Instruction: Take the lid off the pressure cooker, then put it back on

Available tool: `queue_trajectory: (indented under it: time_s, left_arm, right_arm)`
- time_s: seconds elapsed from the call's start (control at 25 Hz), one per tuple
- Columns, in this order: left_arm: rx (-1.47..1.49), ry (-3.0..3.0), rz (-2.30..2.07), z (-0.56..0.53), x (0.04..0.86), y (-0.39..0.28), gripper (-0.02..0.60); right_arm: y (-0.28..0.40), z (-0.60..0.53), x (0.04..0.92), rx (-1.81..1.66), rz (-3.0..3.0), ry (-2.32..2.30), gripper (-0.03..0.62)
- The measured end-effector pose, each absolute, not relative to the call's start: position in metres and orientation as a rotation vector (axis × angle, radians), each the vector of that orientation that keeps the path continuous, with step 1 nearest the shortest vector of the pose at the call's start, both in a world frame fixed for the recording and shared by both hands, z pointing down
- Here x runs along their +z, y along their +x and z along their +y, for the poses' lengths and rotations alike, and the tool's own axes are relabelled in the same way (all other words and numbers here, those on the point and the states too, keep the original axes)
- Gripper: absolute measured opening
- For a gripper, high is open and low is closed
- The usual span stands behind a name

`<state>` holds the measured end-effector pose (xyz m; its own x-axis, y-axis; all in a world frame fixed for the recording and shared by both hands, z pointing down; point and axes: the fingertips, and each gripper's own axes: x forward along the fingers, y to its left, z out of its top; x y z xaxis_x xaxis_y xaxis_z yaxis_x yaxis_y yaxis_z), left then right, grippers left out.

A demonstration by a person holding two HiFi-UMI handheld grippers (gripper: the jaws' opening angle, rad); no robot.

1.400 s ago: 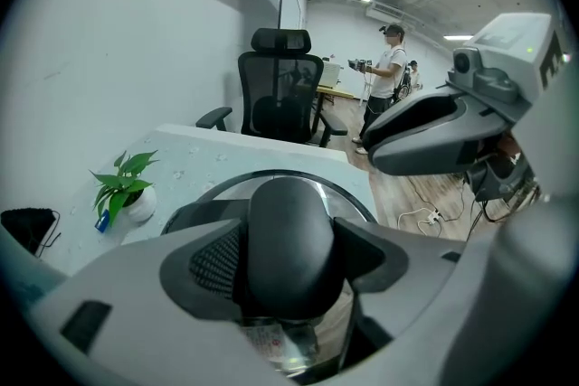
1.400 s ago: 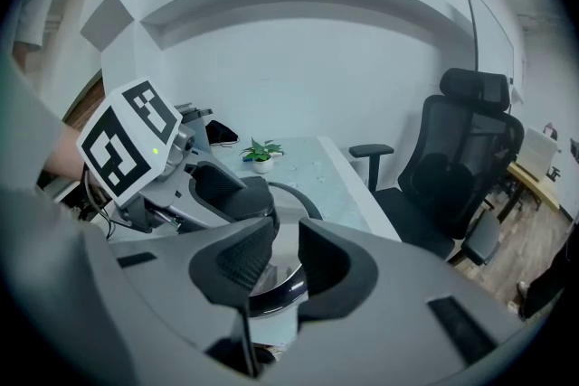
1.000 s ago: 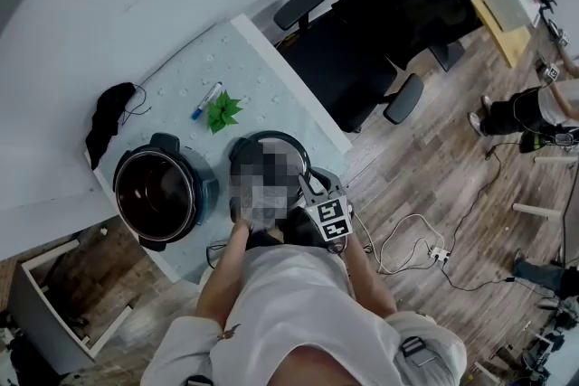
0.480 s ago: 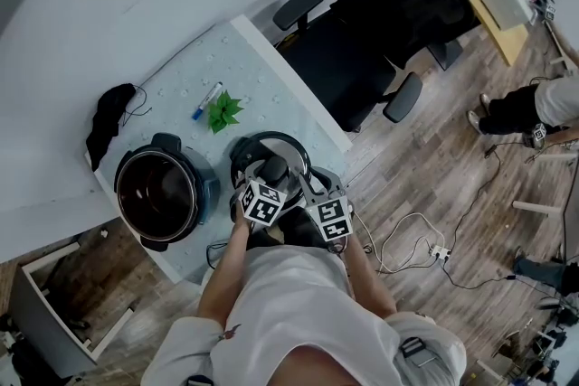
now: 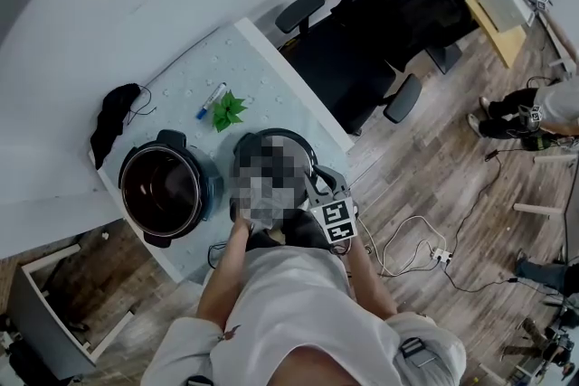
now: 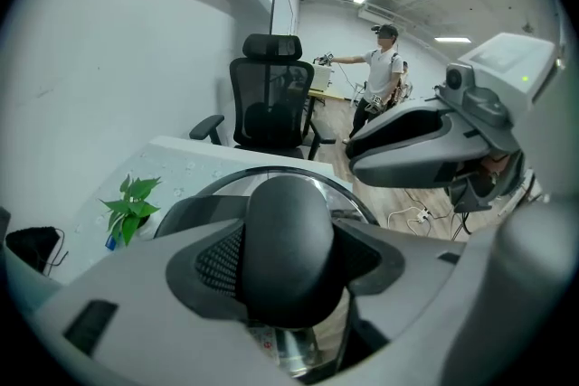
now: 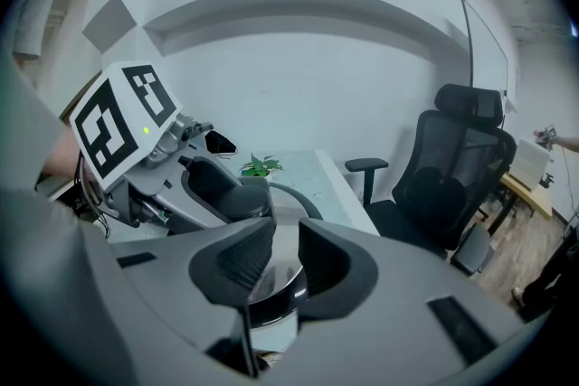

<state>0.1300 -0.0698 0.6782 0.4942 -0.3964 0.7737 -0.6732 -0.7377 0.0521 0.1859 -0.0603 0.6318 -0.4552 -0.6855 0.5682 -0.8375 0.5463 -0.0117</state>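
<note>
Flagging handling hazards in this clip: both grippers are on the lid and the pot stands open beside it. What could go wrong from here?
1. The left gripper clamps only the smooth round knob, and the right gripper pinches the lid at its rim, so it could tilt or slip.
2. The open pot stands near the edge of the table; a clumsy seating might shove it off.

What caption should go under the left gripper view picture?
Left gripper squeezing the black knob of the lid, plant and chair behind.
</note>
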Motion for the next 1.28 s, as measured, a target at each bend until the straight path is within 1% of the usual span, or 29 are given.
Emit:
queue_trajectory:
  time_s: [0.44, 0.72, 1.04, 1.28]
  left_arm:
    - [1.083, 2.525, -0.859, -0.063, 0.592, 0.130, 0.278]
    - [1.067, 2.600, -0.874, -0.059, 0.533, 0.121, 0.278]
    - [1.053, 2.580, -0.962, -0.061, 0.487, 0.087, 0.278]
    - [1.047, 2.550, -1.024, -0.060, 0.469, 0.050, 0.278]
  right_arm:
    - [0.176, -0.056, 0.556, 0.247, -2.346, 1.261, 0.091]
    - [0.159, -0.052, 0.488, 0.071, -2.433, 1.257, 0.091]
    - [0.129, -0.052, 0.437, -0.095, -2.507, 1.197, 0.092]
    - [0.096, -0.049, 0.419, -0.161, -2.562, 1.121, 0.092]
